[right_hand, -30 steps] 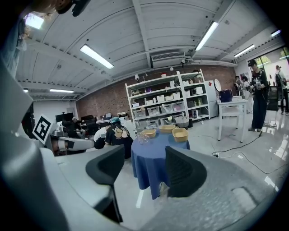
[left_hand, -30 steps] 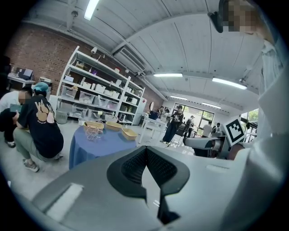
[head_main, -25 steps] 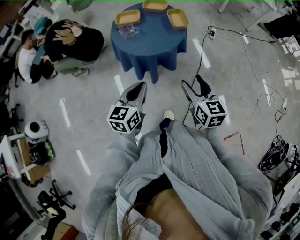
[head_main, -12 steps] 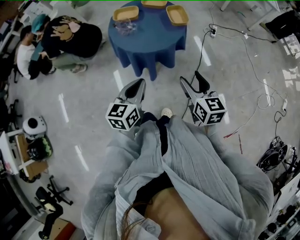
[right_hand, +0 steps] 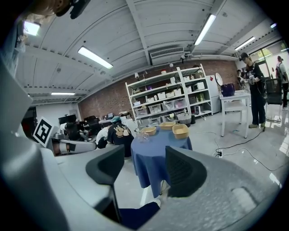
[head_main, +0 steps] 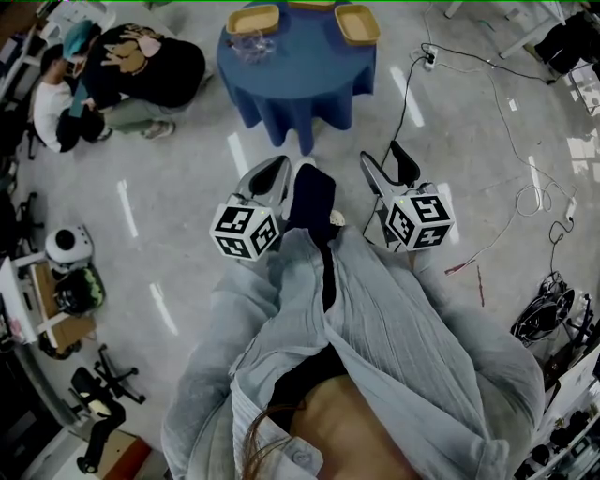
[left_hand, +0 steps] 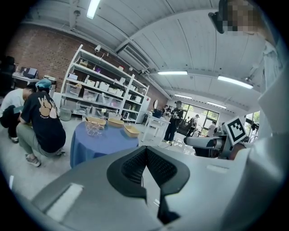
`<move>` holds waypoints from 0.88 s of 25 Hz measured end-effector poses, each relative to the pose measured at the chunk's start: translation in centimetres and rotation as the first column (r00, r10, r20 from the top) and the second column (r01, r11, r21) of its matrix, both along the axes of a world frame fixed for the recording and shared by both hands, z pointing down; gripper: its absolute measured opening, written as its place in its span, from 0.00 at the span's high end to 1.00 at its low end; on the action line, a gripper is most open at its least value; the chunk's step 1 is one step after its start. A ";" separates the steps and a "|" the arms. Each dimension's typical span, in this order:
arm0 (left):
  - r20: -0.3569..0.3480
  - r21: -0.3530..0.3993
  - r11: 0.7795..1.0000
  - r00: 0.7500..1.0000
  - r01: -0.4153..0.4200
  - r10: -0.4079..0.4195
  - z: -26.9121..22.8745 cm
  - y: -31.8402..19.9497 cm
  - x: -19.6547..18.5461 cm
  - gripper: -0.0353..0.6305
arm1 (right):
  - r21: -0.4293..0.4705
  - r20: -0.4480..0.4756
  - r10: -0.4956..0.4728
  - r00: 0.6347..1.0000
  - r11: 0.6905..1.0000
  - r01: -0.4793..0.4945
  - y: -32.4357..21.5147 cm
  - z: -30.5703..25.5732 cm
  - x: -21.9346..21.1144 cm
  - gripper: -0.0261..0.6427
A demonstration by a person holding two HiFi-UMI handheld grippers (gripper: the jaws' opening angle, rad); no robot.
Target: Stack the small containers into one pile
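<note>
A: Since the small containers (right_hand: pixel 180 131) sit on the table (right_hand: pixel 158 155), well ahead of the jaws, what risk?
B: Left gripper (left_hand: pixel 145 150) is closed, right gripper (right_hand: pixel 142 169) gapes empty; a closed approach may shove containers off.

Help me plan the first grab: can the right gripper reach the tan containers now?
Probably not: the right gripper hangs open over floor, short of the blue table holding the tan containers. Nothing blocks the way.

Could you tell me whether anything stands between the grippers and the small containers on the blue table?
Nothing visible does. Only floor separates the left gripper and right gripper from the blue table holding the small containers; the crouching people are off to the left.
</note>
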State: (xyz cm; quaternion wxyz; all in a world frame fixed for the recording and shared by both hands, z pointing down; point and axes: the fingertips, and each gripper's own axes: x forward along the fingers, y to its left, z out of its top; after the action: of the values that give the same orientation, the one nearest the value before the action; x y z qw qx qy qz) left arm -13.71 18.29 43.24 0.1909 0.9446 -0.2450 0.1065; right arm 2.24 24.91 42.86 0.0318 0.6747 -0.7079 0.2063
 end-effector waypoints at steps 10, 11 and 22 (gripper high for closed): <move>-0.005 0.000 1.000 1.000 -0.005 0.005 0.2 -2.4 2.0 0.92 | -0.002 0.001 0.006 1.000 1.000 -0.006 -2.2 0.2 1.7 0.54; -0.007 -0.002 1.000 1.000 -0.002 0.002 0.2 -2.8 2.2 0.93 | -0.003 0.002 0.004 1.000 1.000 -0.004 -2.7 0.2 1.9 0.54; -0.012 0.001 1.000 1.000 -0.009 0.009 -0.7 -9.3 5.6 0.92 | -0.007 0.001 0.007 1.000 1.000 -0.007 -8.9 -0.5 5.1 0.54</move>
State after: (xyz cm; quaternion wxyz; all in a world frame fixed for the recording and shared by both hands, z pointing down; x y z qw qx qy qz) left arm -8.11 9.04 42.56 0.1914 0.9464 -0.2395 0.1015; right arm 7.34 15.98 42.40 0.0333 0.6771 -0.7048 0.2093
